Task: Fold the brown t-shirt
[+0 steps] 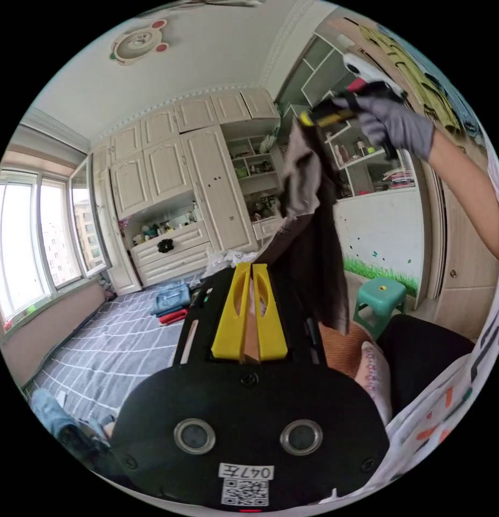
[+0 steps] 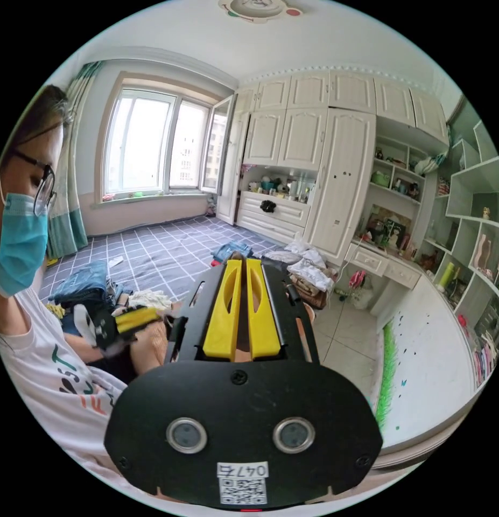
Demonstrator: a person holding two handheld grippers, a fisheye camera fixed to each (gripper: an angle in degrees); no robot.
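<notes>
White cupboards (image 1: 168,177) and a grey checked floor (image 1: 109,344) lie behind everything, with folded clothes (image 1: 171,301) heaped on the floor. Nearest in the left gripper view, the left gripper (image 1: 248,274) has its yellow jaws nearly together on a lower edge of the brown t-shirt (image 1: 314,237). From there the shirt rises up and rightward to the right gripper (image 1: 314,119), held high in a gloved hand (image 1: 394,121) and pinching the cloth's top. So its long axis runs steeply between the two, hanging slack. A green stool (image 1: 381,299) stands beyond. Spreading it flat probably needs the hands drawn apart.
</notes>
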